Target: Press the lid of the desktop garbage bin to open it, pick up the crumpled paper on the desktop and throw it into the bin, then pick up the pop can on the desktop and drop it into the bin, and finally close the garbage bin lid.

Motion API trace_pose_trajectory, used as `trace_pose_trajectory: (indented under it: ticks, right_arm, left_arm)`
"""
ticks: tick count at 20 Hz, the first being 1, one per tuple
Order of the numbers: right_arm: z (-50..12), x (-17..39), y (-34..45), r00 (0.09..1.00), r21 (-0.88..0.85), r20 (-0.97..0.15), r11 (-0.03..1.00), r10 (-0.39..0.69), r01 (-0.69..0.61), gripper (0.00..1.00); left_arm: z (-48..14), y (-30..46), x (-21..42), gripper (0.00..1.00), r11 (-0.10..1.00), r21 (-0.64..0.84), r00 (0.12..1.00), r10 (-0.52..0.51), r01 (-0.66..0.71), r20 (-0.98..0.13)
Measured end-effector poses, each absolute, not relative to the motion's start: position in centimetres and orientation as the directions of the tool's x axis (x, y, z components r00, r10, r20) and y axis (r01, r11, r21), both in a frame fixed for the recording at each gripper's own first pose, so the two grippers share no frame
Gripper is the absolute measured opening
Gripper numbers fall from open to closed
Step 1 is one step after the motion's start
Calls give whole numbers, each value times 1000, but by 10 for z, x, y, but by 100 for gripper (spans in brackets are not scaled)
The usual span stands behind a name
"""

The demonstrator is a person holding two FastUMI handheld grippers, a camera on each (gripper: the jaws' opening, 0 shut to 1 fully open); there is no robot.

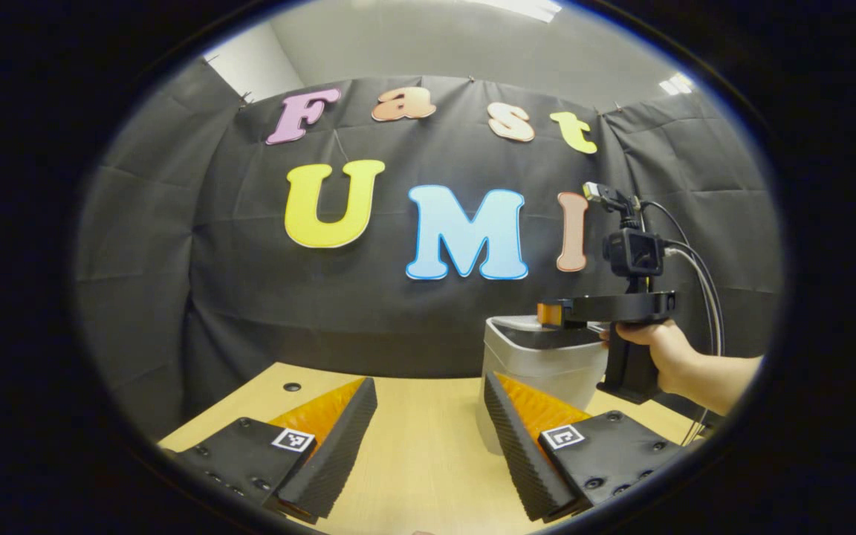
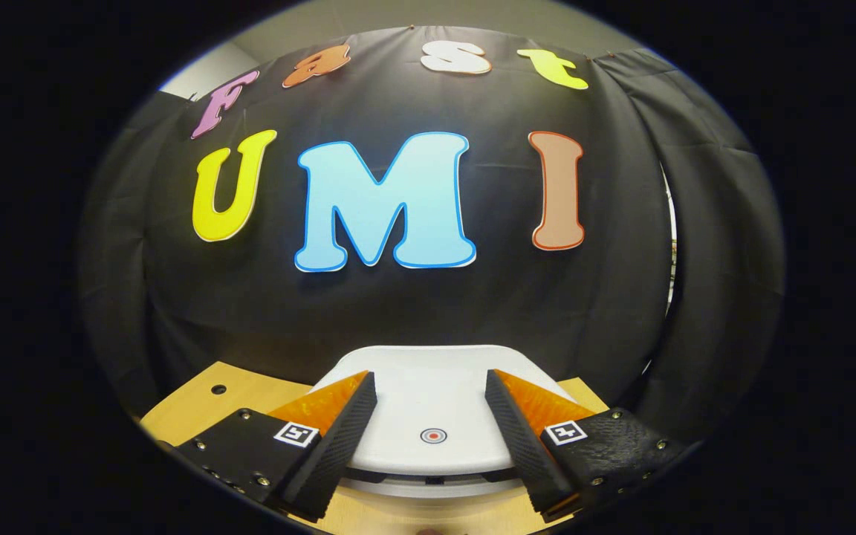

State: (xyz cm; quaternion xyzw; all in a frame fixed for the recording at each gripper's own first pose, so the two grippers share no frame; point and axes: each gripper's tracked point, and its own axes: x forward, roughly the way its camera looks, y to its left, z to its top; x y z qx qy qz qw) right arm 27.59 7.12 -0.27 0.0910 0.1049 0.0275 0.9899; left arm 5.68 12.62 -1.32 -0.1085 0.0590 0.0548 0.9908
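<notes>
**Garbage bin lid down, right claw poised above it**

The right claw [image 2: 430, 416] is spread wide and holds nothing, its fingers either side of the white lid [image 2: 428, 386] with the round button [image 2: 433, 435] at 6 o'clock between them. The left claw [image 1: 428, 427] is wide and bare over the wooden desk [image 1: 413, 446]. From it, the garbage bin [image 1: 539, 364] stands at 1 o'clock, with a hand [image 1: 655, 349] holding the right claw above the bin's top.
</notes>
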Motion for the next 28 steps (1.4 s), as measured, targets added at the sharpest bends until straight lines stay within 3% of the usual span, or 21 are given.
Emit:
trace_pose_trajectory:
  ticks: [28]
  right_arm:
    - [-20, 282, 71, 993, 139, -102, 989, 58, -44, 96]
  left_arm:
    - [-15, 122, 60, 95, 974, -193, 985, 90, -118, -146]
